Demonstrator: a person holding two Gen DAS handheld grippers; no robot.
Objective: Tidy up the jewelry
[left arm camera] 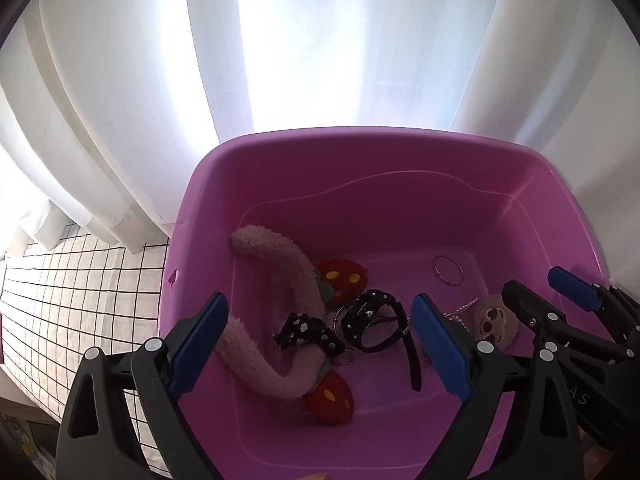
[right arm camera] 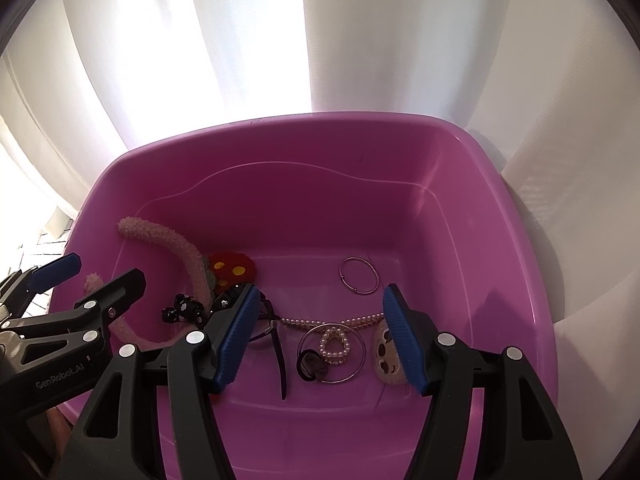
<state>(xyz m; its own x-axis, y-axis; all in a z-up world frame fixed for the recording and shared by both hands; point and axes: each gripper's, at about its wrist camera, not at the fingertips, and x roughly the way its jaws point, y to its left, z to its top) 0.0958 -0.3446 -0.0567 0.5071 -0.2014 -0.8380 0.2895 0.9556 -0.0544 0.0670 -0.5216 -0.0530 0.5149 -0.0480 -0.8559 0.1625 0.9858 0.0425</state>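
A purple plastic tub (left arm camera: 280, 160) (right arm camera: 460, 152) holds the jewelry. Inside lie a pink fuzzy headband with red strawberries (left arm camera: 280, 264) (right arm camera: 180, 252), a black studded strap (left arm camera: 372, 312), a black spotted bow (left arm camera: 308, 330) (right arm camera: 184, 306), a thin silver bangle (left arm camera: 448, 270) (right arm camera: 359, 275), a pearl necklace (right arm camera: 332, 340), a large wire hoop (right arm camera: 332, 354), a black hair tie (right arm camera: 310, 366) and a beige sloth-face charm (left arm camera: 494, 320) (right arm camera: 386, 354). My left gripper (left arm camera: 320, 344) is open above the bow and strap. My right gripper (right arm camera: 318, 338) is open above the pearls. Both are empty.
White curtains (left arm camera: 320, 40) hang behind the tub. A white cloth with a black grid (left arm camera: 80, 280) lies to the tub's left. Each gripper shows in the other's view: the right one (left arm camera: 540, 300) at the tub's right, the left one (right arm camera: 96, 280) at its left.
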